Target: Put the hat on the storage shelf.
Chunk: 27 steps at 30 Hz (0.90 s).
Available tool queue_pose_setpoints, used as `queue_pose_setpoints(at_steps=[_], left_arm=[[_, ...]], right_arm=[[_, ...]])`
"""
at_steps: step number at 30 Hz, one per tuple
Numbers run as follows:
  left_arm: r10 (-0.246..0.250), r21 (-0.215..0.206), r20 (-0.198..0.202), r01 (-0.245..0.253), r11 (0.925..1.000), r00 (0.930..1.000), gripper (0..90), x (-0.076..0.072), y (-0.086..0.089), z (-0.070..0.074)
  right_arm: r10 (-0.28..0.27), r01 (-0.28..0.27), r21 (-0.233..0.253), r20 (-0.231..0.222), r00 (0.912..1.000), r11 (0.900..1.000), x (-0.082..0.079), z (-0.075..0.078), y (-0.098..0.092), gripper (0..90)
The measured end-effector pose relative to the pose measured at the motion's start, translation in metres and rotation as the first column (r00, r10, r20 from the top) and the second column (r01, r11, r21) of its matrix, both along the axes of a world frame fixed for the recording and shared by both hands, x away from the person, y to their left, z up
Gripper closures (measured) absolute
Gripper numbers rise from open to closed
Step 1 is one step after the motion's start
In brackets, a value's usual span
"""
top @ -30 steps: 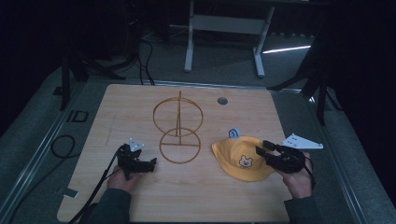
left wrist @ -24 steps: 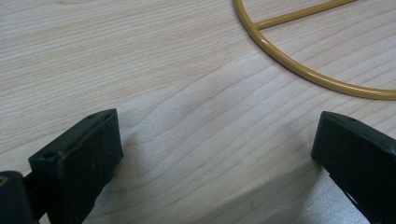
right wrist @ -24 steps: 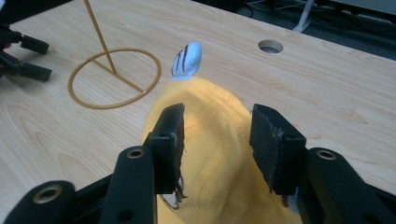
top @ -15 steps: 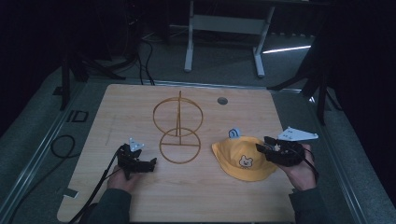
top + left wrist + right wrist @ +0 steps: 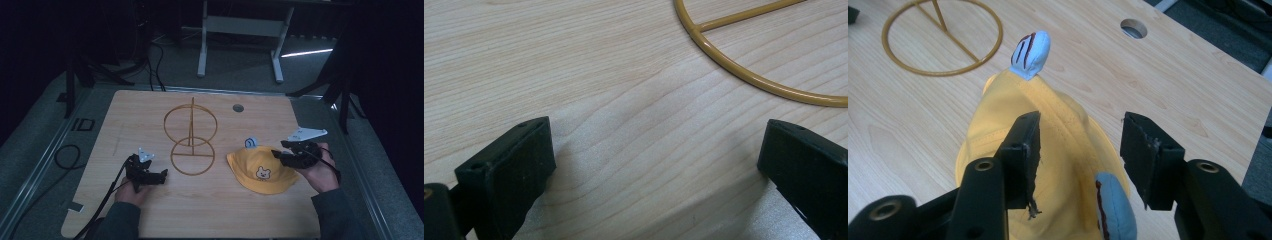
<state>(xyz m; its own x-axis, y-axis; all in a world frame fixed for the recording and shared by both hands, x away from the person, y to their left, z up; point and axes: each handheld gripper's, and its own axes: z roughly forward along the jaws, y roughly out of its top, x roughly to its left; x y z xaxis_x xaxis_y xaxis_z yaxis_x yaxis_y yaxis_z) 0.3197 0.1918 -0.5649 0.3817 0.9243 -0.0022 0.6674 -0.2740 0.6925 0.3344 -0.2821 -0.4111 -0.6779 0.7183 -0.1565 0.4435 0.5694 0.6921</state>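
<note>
Table (image 5: 150, 115): light wood top, round hole (image 5: 238, 107) near far edge. On it: gold wire stand (image 5: 191, 145), ring base flat at centre; yellow hat (image 5: 260, 170) with bear face, right of stand, blue ears.

A dim lab or recording studio is seen here. A pale wooden table (image 5: 150, 107) with a round cable hole (image 5: 238, 108) is set on grey carpeted floor (image 5: 35, 145), darkness all around it. Black cables (image 5: 65, 156) are trailed across that floor, black stand legs (image 5: 75, 80) are planted at the table's corners, and the white metal frame (image 5: 240, 30) of another desk is lit behind.
</note>
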Motion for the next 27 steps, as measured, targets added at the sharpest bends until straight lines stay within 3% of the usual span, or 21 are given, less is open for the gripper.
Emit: queue_pose_setpoints(at_steps=[13,16,27], left_arm=[[0.000,0.000,0.000,0.000,1.0000,1.0000,1.9,0.000,0.000,0.000],[0.000,-0.001,0.000,0.000,1.0000,1.0000,1.9,0.000,0.000,0.000],[0.001,-0.001,0.002,-0.001,1.0000,1.0000,1.9,0.000,0.000,0.000]], right_arm=[[0.056,-0.065,-0.111,-0.079,0.9953,0.992,0.010,-0.002,0.010,47.6],[0.072,-0.086,-0.126,-0.108,0.9915,0.988,0.013,-0.001,0.013,51.8],[0.098,-0.138,-0.233,-0.176,0.9795,0.963,0.027,0.002,0.025,52.0]])
